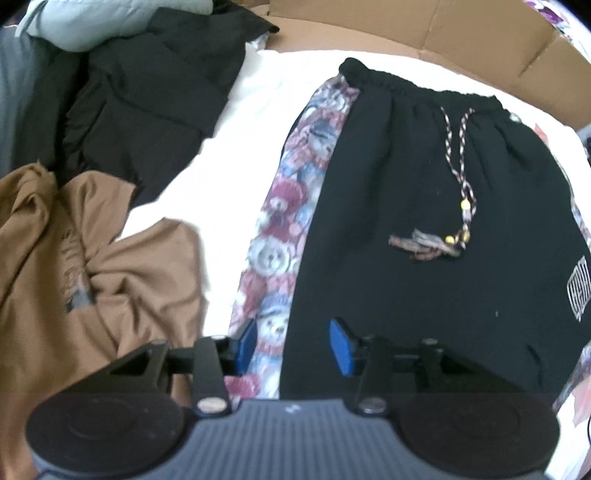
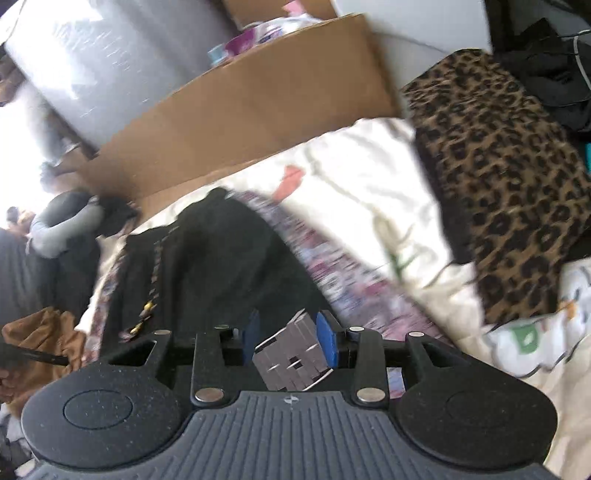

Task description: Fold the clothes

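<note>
Black sweatpants with a teddy-bear print side stripe and a braided drawstring lie flat on a white sheet, waistband at the far end. My left gripper is open, its blue pads either side of the bear stripe at the near edge of the pants. In the right wrist view the pants stretch away to the left. My right gripper is open over the pants, with a grey printed patch between its pads.
A brown shirt, a black garment and a pale green one are heaped to the left. Cardboard stands behind the sheet. A leopard-print cloth lies to the right, with a cardboard box beyond.
</note>
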{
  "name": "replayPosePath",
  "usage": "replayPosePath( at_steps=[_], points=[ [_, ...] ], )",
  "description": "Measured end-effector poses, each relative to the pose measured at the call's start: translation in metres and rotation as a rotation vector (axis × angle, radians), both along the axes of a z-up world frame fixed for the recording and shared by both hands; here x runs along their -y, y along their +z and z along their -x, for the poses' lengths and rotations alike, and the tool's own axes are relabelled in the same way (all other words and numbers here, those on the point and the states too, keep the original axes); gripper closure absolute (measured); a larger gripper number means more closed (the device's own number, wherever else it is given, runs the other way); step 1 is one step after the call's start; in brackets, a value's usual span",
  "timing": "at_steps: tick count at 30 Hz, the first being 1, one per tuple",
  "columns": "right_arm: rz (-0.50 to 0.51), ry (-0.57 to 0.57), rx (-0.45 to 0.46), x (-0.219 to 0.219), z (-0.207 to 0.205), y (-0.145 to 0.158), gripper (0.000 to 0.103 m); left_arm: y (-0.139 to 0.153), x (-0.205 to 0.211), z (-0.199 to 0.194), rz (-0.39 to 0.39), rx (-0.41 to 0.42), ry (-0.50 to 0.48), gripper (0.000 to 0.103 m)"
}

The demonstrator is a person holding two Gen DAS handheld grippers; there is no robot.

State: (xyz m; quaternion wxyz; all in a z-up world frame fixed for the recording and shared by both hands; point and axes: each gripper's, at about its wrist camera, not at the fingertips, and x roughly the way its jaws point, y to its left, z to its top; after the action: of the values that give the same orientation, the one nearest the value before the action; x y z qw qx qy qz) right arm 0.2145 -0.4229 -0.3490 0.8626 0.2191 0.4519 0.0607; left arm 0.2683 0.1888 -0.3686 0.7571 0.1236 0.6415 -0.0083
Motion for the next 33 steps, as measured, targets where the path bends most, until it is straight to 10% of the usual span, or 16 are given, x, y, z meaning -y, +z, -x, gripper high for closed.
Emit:
replayPosePath(
  at_steps=[16,33],
  points=[
    [0.15,-0.048,0.012,0.039,-0.055,-0.021,0.062,-0.009,0.003,-0.06,0.022,0.139,-0.002,0.055],
    [0.236,0.128,-0.01,-0.026,-0.184,-0.084,0.064,-0.03,0.034,-0.101,0.017,0.171,-0.059,0.06]
  ],
)
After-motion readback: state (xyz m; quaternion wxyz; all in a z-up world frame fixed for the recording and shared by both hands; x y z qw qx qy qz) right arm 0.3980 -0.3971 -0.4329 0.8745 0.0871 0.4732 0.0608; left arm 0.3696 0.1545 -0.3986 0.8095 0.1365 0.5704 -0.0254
